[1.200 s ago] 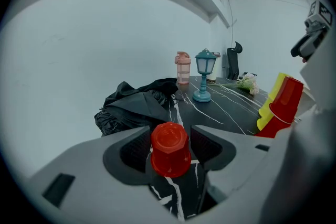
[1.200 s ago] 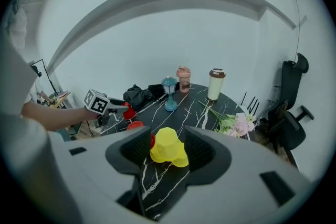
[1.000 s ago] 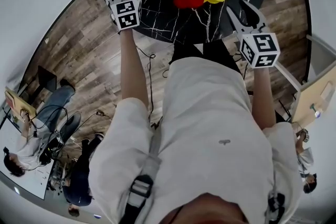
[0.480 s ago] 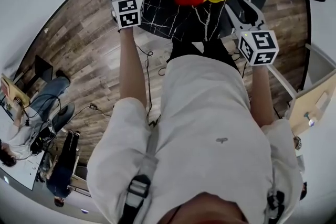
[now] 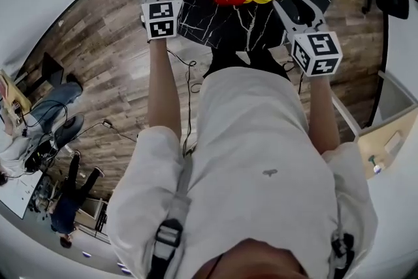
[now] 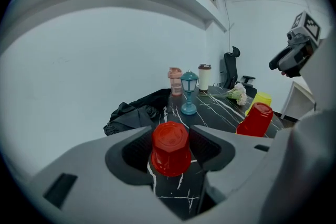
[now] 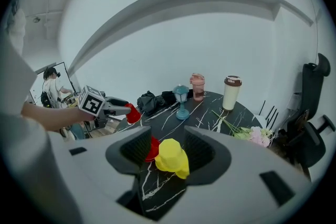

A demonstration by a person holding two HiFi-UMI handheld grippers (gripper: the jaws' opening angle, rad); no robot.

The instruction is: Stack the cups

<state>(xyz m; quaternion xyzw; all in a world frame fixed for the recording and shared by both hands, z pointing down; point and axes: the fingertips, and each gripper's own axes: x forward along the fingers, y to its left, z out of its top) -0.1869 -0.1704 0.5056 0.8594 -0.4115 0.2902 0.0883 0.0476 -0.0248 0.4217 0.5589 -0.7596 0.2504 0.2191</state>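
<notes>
One glossy faceted red cup (image 6: 170, 150) clenched in left tool (image 6: 170, 136), right tool (image 7: 168, 147) released

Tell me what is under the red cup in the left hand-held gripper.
Only the black table shows beneath the red cup; it hangs upside down, so its inside is hidden.

place: office | evidence: swivel chair (image 6: 229, 68), seated person (image 5: 46, 117), floor cables (image 5: 189, 75), wood-plank floor (image 5: 98, 42)

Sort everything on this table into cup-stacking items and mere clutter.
Job: held red plastic cup; second red plastic cup; yellow plastic cups.
Clutter: teal lantern ornament; pink bottle; white lidded coffee cup; pale flower bunch; black crumpled cloth.
</notes>
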